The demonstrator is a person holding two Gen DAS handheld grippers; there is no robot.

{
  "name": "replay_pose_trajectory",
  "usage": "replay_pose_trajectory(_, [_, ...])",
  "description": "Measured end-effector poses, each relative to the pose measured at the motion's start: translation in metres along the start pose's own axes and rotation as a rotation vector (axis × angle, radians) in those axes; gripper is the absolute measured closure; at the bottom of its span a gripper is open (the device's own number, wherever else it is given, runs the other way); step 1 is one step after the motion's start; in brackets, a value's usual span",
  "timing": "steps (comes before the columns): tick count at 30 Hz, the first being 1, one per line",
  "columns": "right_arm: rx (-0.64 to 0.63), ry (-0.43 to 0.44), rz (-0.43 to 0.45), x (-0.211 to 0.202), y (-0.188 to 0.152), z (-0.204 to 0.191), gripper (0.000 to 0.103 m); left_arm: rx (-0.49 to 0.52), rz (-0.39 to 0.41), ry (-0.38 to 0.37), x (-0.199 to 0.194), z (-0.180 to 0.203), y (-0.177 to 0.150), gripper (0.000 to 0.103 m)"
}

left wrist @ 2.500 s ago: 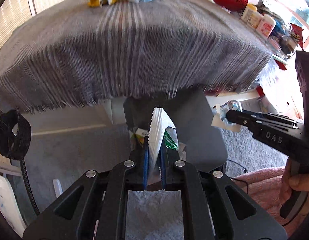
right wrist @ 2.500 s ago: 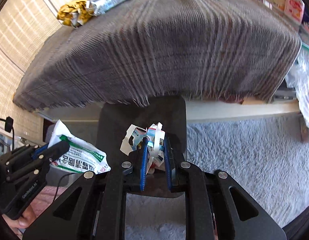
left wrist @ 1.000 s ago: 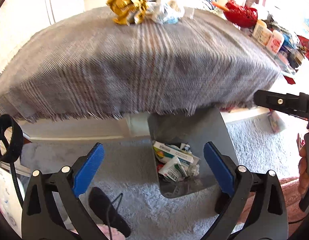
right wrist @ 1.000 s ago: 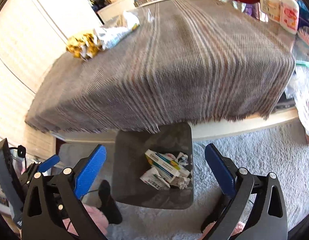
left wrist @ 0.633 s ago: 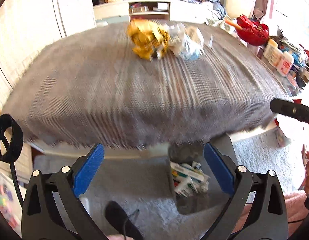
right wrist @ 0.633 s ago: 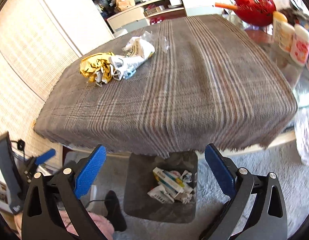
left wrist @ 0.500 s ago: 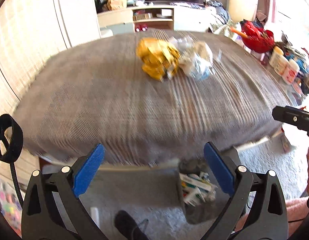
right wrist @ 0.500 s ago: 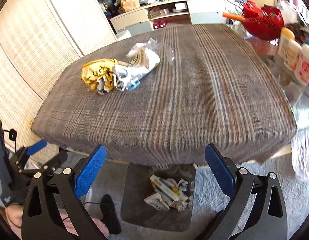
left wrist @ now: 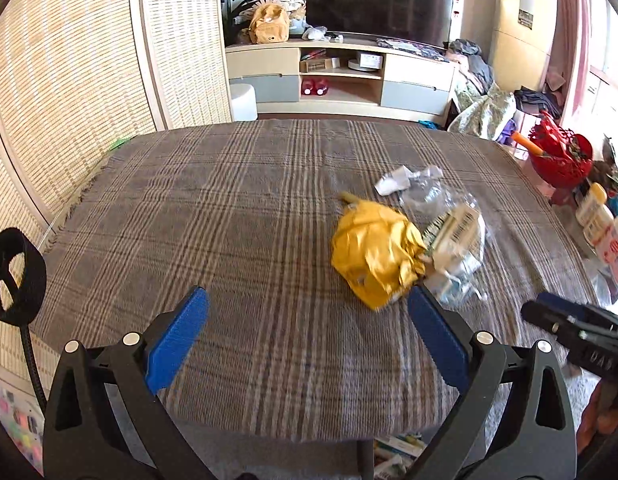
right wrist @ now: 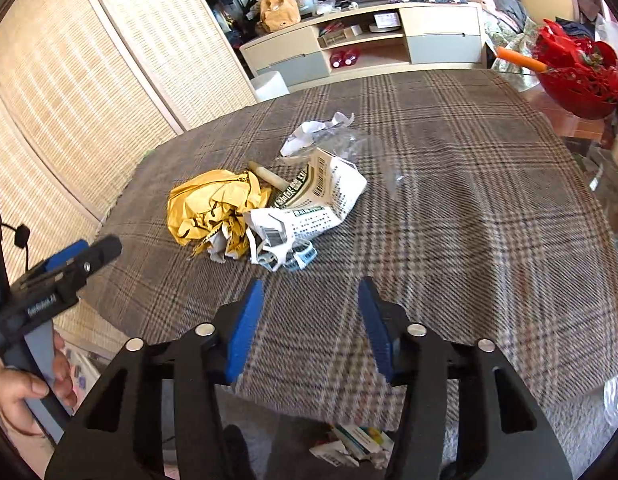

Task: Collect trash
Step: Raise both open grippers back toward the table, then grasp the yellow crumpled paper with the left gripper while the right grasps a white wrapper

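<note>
A crumpled yellow wrapper (left wrist: pixel 375 256) (right wrist: pixel 213 208) lies on the plaid tablecloth (left wrist: pixel 229 220) (right wrist: pixel 469 208). Touching it on the right is a crushed white printed carton (left wrist: pixel 457 240) (right wrist: pixel 309 208). Behind them lie clear plastic (left wrist: pixel 425 188) and a white paper scrap (right wrist: pixel 309 130). My left gripper (left wrist: pixel 305 320) is open and empty above the near table edge, its right finger close to the yellow wrapper. My right gripper (right wrist: pixel 311 316) is open and empty, just short of the carton. The dark bin with trash (right wrist: pixel 349 446) (left wrist: pixel 393 452) stands on the floor below the table edge.
A red basket (left wrist: pixel 563 160) (right wrist: pixel 577 72) and bottles (left wrist: pixel 601 224) stand at the table's right end. A woven screen (left wrist: pixel 69 100) rises on the left. A TV cabinet (left wrist: pixel 341 80) is behind the table. The other gripper shows in each view's side (left wrist: pixel 577 332) (right wrist: pixel 57 276).
Both grippers let their trash go into the bin, opened, and rose from below the table edge to above the tabletop. The right gripper's jaws have narrowed somewhat.
</note>
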State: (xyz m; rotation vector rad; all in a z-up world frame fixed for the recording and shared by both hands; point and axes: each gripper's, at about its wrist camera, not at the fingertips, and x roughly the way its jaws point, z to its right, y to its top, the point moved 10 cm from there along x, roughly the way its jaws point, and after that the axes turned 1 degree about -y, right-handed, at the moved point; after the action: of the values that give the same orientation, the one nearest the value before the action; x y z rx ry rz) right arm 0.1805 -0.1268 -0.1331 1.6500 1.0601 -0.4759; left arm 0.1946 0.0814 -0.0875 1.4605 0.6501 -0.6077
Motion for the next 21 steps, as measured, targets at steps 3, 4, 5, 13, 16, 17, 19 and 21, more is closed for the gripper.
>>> replay_pose_trajectory(3, [-0.007,0.022,-0.016,0.017,0.003,-0.007,0.053,0.006,-0.008,0.010,0.016,0.002,0.012,0.008])
replay_pose_trajectory(4, [-0.014,0.023,-0.018,0.021,0.004,-0.010,0.053,0.011,-0.014,0.008,0.020,0.005,0.015,0.008])
replay_pose_trajectory(5, [-0.023,0.022,-0.020,0.025,0.005,-0.012,0.053,0.013,-0.020,0.003,0.025,0.007,0.016,0.008])
replay_pose_trajectory(13, [-0.059,0.008,-0.040,0.053,0.012,-0.017,0.042,0.001,-0.070,-0.025,0.064,0.018,0.024,0.008])
replay_pose_trajectory(16, [-0.081,0.009,-0.049,0.059,0.011,-0.019,0.042,-0.003,-0.085,-0.052,0.074,0.023,0.024,0.008])
replay_pose_trajectory(17, [-0.091,0.009,-0.051,0.060,0.011,-0.021,0.043,-0.001,-0.088,-0.052,0.077,0.025,0.024,0.008])
replay_pose_trajectory(19, [-0.103,0.009,-0.056,0.063,0.009,-0.023,0.050,-0.001,-0.093,-0.061,0.082,0.027,0.024,0.008])
replay_pose_trajectory(21, [-0.107,0.017,-0.064,0.065,0.008,-0.025,0.057,-0.003,-0.101,-0.072,0.087,0.030,0.022,0.008])
